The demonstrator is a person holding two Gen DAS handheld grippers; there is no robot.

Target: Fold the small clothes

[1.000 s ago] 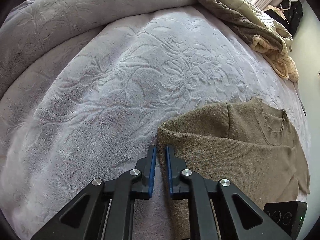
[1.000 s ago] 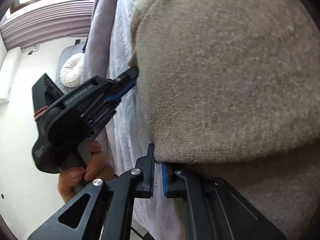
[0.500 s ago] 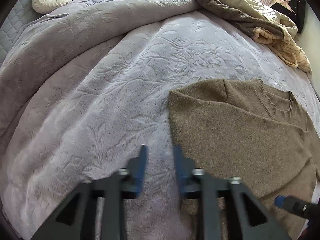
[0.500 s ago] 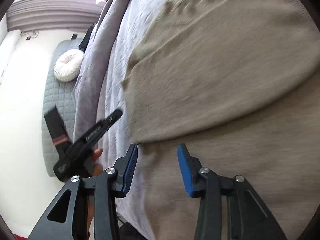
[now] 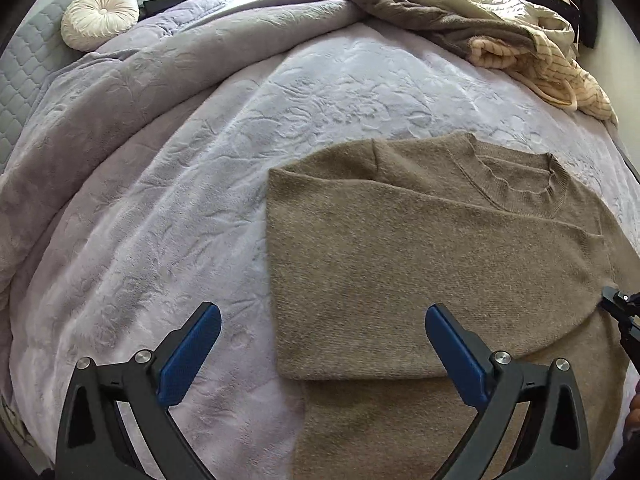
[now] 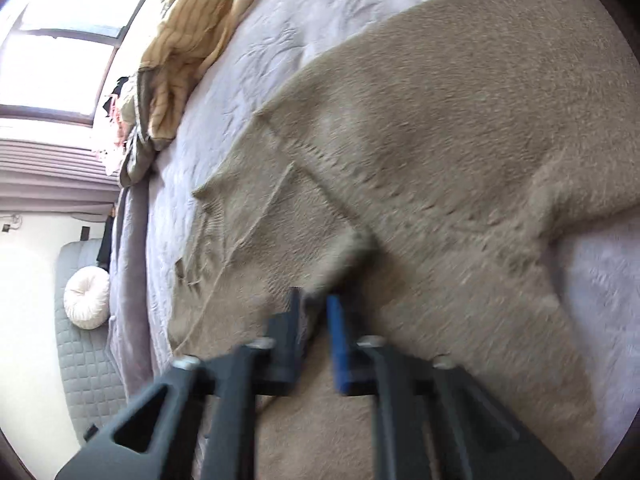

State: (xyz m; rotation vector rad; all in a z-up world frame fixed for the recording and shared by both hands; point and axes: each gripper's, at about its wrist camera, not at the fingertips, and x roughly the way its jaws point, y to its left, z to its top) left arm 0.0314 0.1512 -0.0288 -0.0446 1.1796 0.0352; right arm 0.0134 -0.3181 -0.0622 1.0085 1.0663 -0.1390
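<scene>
- Left gripper [image 5: 323, 314]: jaws just opened out, stood at full spread, nothing between the blue pads; hung over the near left corner of the sweater [image 5: 420, 260].
- Right gripper [image 6: 316, 298]: just pinched down to a narrow slit, with a ridge of sweater knit drawn up into it; frame badly blurred there. Seen from the left wrist, its tip sat at the sweater's right edge.
- Sweater: olive-brown knit, lay flat on the lavender embossed bedspread [image 5: 180, 220], left sleeve folded across the chest, ribbed neckline [image 5: 520, 184] at the far end.
- Beyond that: grey duvet [image 5: 120, 92] rolled back at far left, heap of clothes [image 5: 500, 32] at far right.
- Furthest: round cream cushion [image 5: 100, 16] against a quilted grey headboard [image 5: 24, 60].
</scene>
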